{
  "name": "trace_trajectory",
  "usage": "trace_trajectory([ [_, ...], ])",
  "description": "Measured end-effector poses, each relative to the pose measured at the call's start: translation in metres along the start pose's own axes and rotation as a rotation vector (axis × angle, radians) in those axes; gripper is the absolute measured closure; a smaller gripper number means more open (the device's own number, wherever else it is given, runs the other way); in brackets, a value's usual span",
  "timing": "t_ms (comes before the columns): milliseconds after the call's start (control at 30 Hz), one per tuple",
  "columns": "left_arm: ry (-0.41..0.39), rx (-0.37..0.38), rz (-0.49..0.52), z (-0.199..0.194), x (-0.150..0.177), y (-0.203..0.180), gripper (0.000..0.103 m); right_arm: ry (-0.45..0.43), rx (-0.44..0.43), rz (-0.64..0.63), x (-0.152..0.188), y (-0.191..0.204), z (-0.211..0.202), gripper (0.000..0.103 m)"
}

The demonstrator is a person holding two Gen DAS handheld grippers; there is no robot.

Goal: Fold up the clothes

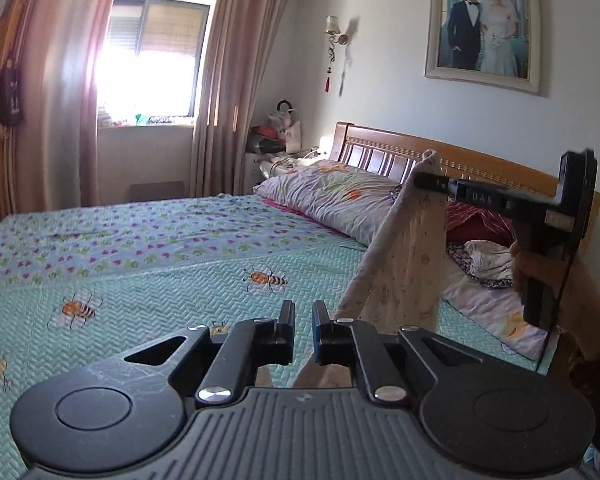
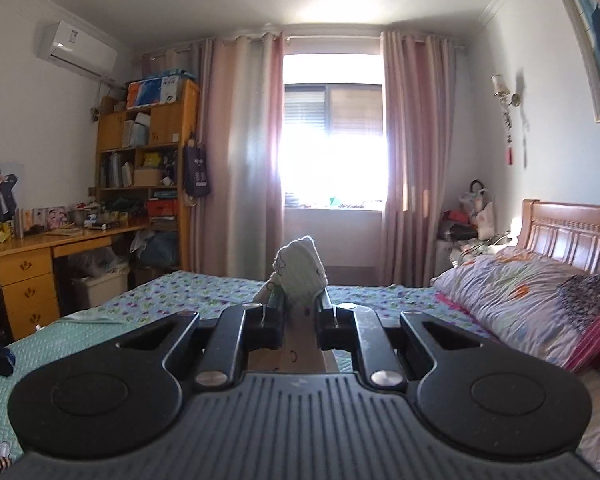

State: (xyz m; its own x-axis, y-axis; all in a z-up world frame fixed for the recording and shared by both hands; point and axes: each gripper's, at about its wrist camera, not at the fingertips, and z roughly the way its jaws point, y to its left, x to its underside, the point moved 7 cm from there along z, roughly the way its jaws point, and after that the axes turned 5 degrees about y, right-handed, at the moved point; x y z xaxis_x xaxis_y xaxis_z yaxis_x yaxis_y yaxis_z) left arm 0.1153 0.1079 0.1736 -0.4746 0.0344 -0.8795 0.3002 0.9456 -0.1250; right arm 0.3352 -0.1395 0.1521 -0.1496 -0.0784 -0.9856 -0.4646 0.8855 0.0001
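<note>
Left gripper (image 1: pixel 303 322) at bottom centre of the left wrist view, jaws nearly shut, cream fabric running down between the fingers, so pinching a lower edge of the printed cream garment (image 1: pixel 404 264); pad contact itself partly hidden. Garment stretched as a slack diagonal band up to the right gripper (image 1: pixel 422 180), right of centre in that view, carried by a hand (image 1: pixel 560 292) at the right edge. Right wrist view: right gripper (image 2: pixel 300 312) low centre, clenched on a bunched corner poking up above the fingertips, green-edged hem visible. Likely thin knit cotton, small cartoon print, light, limp, no stiffness, sags under own weight, not fragile, not slippery; prone to bunching and slipping from a shallow pinch. Best held at corners or hem seams, kept taut between both grips before laying down. Below, mint quilted bedspread (image 1: pixel 160 300) with zigzag stitching and bee motifs, flat and soft, decent folding surface. Farther, floral pillow (image 1: pixel 332 196) crumpled, clothes pile (image 1: pixel 484 256) at right, slatted wooden headboard (image 1: pixel 380 152). Far back, pink curtains (image 2: pixel 244 160) and bright window (image 2: pixel 332 152).
</note>
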Motion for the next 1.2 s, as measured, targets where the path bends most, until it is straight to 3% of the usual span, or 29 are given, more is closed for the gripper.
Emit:
trace_trajectory([
  [100, 0.031, -0.002, -0.007, 0.008, 0.014, 0.005, 0.093, 0.006, -0.024, -0.017, 0.005, 0.013, -0.01, 0.087],
  [233, 0.109, 0.029, -0.025, 0.034, 0.056, 0.001, 0.084, 0.008, -0.076, 0.005, 0.014, 0.018, -0.028, 0.087],
  [333, 0.166, 0.059, -0.066, 0.054, 0.088, -0.005, 0.084, 0.03, -0.128, 0.039, 0.023, 0.017, -0.039, 0.087],
  [533, 0.252, 0.093, -0.175, 0.092, 0.132, 0.004, 0.077, 0.044, -0.346, 0.078, 0.027, 0.028, -0.076, 0.087],
  [567, 0.261, 0.087, -0.186, 0.095, 0.137, 0.007, 0.072, 0.044, -0.389, 0.075, 0.025, 0.031, -0.083, 0.087],
  [767, 0.324, 0.063, -0.253, 0.101, 0.175, 0.028, 0.06, 0.12, -0.621, -0.026, 0.033, 0.072, -0.122, 0.087],
  [933, 0.408, 0.051, -0.283, 0.106, 0.213, 0.039, 0.06, 0.217, -0.69, 0.009, 0.081, 0.087, -0.149, 0.087],
  [1200, 0.545, 0.047, -0.276, 0.121, 0.274, 0.034, 0.06, 0.588, -0.883, 0.15, 0.241, 0.157, -0.176, 0.087],
])
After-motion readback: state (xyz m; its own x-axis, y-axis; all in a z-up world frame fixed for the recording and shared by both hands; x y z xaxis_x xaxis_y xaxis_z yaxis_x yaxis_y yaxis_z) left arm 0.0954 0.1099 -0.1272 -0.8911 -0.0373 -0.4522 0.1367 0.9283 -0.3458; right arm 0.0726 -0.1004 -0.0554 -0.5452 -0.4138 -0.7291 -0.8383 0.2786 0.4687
